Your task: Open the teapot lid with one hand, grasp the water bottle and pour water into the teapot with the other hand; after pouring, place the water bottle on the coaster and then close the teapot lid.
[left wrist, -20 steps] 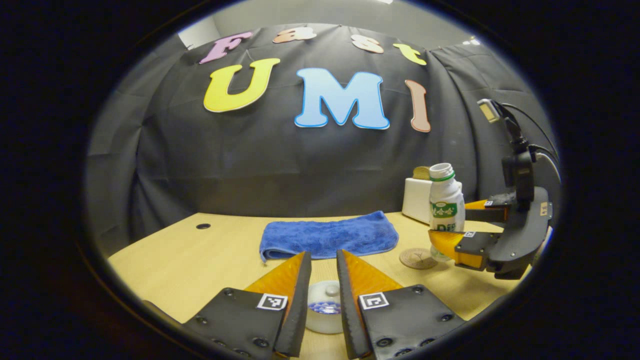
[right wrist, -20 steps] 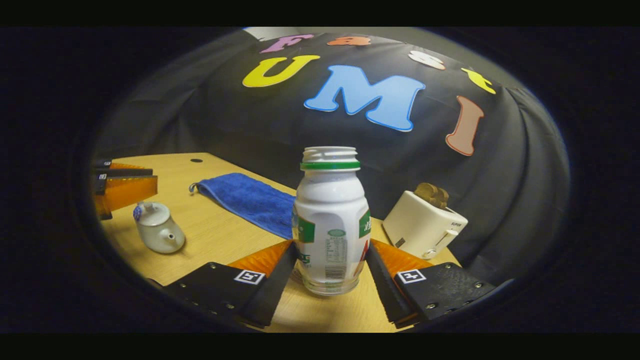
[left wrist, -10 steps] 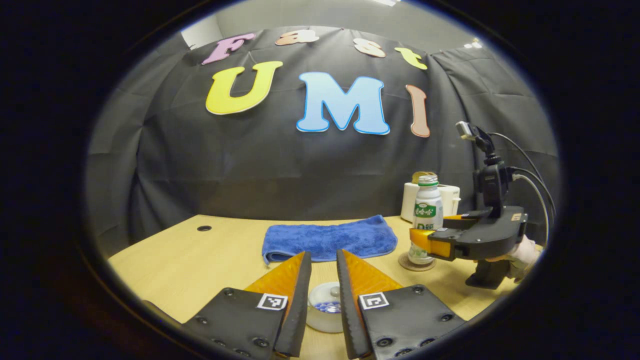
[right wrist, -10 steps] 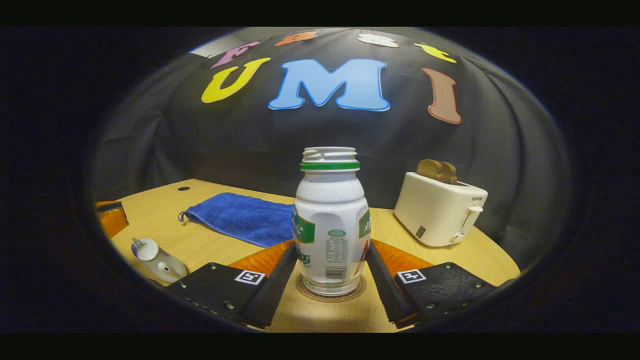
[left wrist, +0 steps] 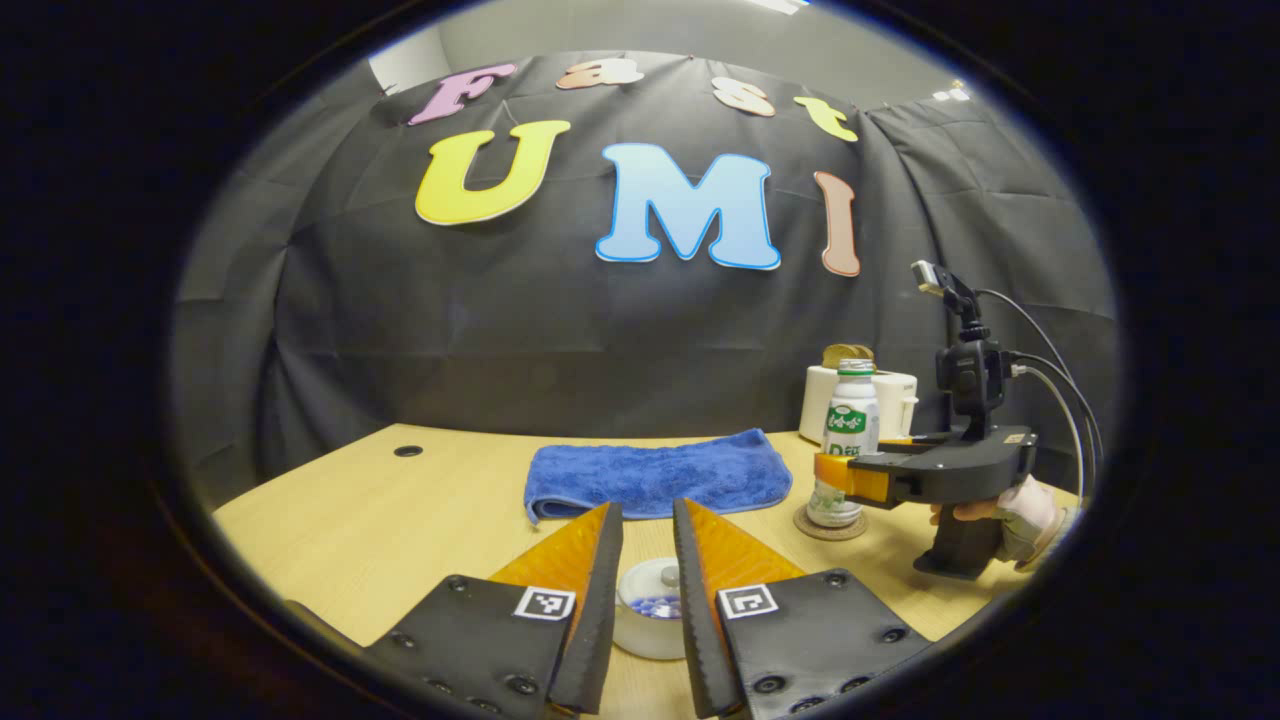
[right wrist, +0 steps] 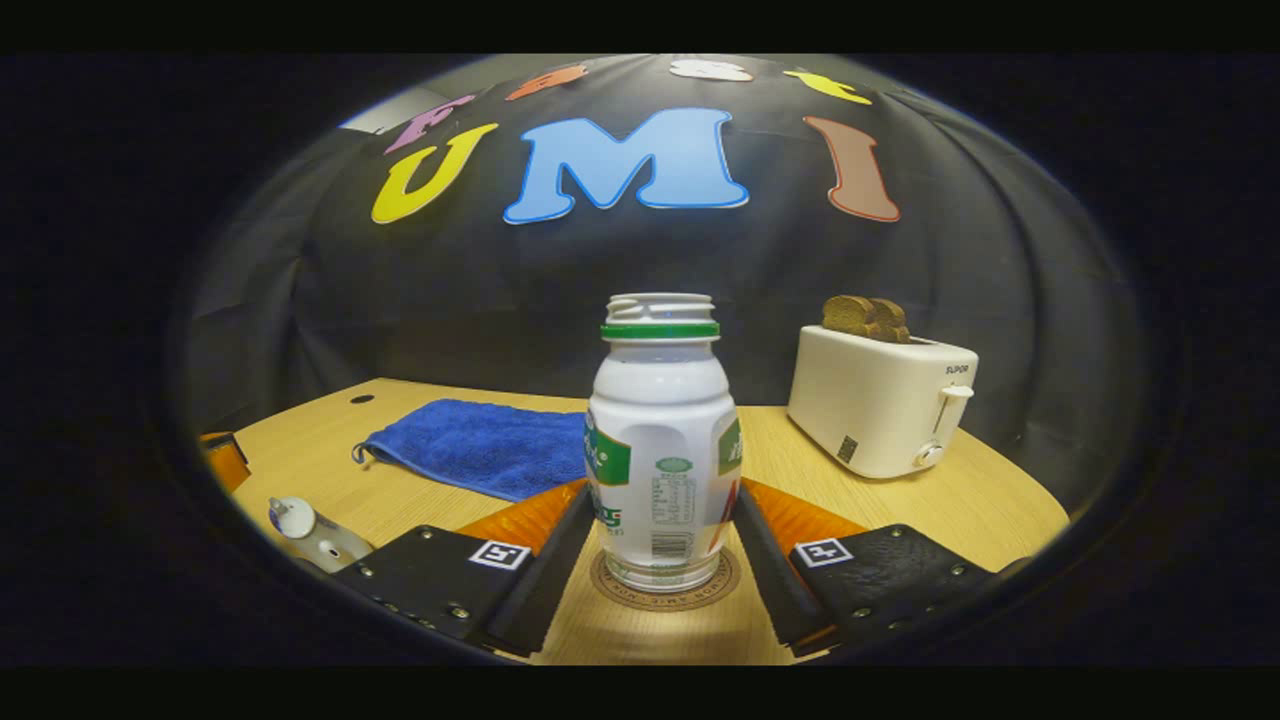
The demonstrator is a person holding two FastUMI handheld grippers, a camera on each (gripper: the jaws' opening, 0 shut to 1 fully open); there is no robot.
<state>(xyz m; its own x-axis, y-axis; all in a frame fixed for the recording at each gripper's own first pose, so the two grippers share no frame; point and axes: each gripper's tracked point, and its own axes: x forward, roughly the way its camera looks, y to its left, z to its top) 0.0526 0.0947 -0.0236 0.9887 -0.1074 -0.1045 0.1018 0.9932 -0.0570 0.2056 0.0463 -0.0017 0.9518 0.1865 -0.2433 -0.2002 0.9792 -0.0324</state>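
A white water bottle [right wrist: 660, 440] with a green neck ring and no cap stands upright on the round brown coaster [right wrist: 665, 600]. My right gripper [right wrist: 662, 488] is shut on its lower half, one finger on each side. In the left gripper view the bottle [left wrist: 842, 440], coaster [left wrist: 830, 528] and right gripper [left wrist: 835, 472] sit at the right. My left gripper [left wrist: 645, 505] hovers over the white teapot [left wrist: 650, 625], its fingers a narrow gap apart. The lid knob shows in that gap; I cannot tell whether the fingers press on it. The teapot [right wrist: 320, 540] lies low left in the right gripper view.
A folded blue towel [left wrist: 655, 478] lies across the middle of the wooden table [left wrist: 400, 520]. A white toaster [right wrist: 880, 400] with bread in it stands behind and right of the bottle. A hand [left wrist: 1020, 505] holds the right gripper. A small round hole [left wrist: 407, 451] marks the table's far left.
The right gripper swung away from the teapot, levelled out and set the bottle down on the coaster, still gripping it. The left gripper has stayed over the teapot.
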